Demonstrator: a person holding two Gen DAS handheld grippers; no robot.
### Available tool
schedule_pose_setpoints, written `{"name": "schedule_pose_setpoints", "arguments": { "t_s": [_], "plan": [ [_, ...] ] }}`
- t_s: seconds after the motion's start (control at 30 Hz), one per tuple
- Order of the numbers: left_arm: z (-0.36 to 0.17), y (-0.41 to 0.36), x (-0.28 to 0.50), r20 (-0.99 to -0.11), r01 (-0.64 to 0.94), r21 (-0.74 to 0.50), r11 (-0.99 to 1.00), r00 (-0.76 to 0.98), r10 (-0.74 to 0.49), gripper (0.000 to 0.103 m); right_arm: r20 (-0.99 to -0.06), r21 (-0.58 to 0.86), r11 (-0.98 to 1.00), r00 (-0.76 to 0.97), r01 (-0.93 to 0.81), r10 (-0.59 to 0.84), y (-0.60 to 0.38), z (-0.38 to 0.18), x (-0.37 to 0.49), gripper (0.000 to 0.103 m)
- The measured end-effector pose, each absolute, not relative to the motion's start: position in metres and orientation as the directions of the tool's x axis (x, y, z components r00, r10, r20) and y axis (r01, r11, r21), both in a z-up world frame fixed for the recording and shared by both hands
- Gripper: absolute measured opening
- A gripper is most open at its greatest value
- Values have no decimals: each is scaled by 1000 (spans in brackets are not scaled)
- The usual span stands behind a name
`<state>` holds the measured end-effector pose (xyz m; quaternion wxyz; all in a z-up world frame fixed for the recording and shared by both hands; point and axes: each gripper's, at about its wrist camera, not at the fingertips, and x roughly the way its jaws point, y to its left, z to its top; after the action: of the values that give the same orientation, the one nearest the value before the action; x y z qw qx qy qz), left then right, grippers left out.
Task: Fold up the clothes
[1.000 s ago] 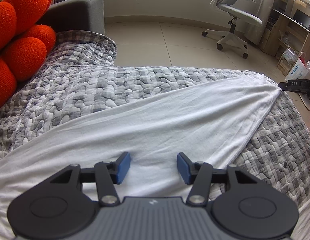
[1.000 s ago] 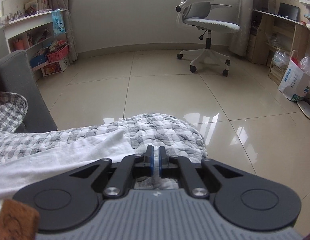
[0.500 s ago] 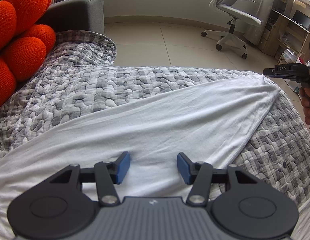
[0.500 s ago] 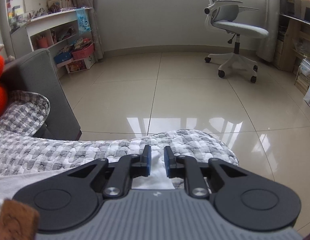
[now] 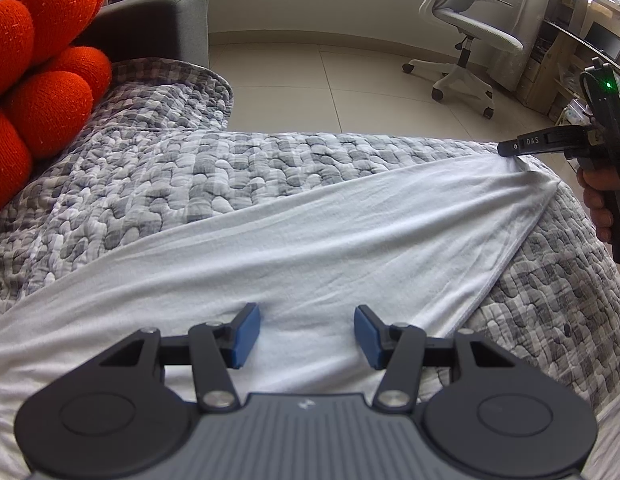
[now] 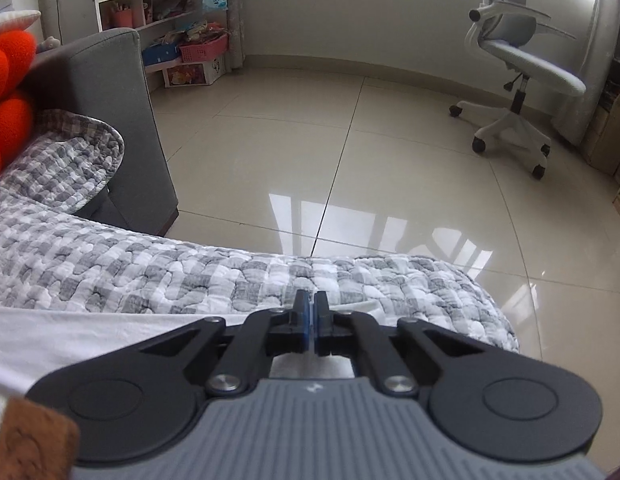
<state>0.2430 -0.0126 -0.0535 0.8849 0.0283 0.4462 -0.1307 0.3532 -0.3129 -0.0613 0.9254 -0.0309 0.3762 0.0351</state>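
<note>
Cloth [image 5: 294, 236] lies on the quilt [image 5: 182, 176]; right gripper [image 6: 311, 308] pinches its far corner, left gripper [image 5: 306, 334] hovers spread above it.

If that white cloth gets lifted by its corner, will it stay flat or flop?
Probably flop: the white cloth already creases toward the corner pinched by the right gripper. It looks thin and light. It may drag on the bumpy quilt.

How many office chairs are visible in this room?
1: the office chair stands on the tiled floor by the far wall, beyond the bed. Others may be out of frame.
</note>
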Motion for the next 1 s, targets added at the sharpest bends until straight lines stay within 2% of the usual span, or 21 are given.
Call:
{"name": "schedule_pose_setpoints", "arguments": {
  "t_s": [0.13,0.27,0.53,0.8,1.0],
  "plan": [
    [-53,-12,243,-796,252,-70,965,569,-206,54,-657,-33,999,754,-31,1,-319,-58,355,1],
    [-53,-11,243,-795,250,-72,965,570,-207,54,-660,-52,998,751,-34,-9,-316,-67,357,1],
    [-50,-6,244,-790,232,-78,970,579,-202,54,-623,-21,1000,782,-23,5,-317,-57,354,12],
    [-46,4,241,-786,203,-78,976,589,-185,54,-656,-10,1000,755,-6,-2,-330,-50,349,12],
    [-44,16,239,-788,169,-85,982,591,-170,54,-668,2,997,742,-76,57,-329,-45,339,13]
  ]
}}
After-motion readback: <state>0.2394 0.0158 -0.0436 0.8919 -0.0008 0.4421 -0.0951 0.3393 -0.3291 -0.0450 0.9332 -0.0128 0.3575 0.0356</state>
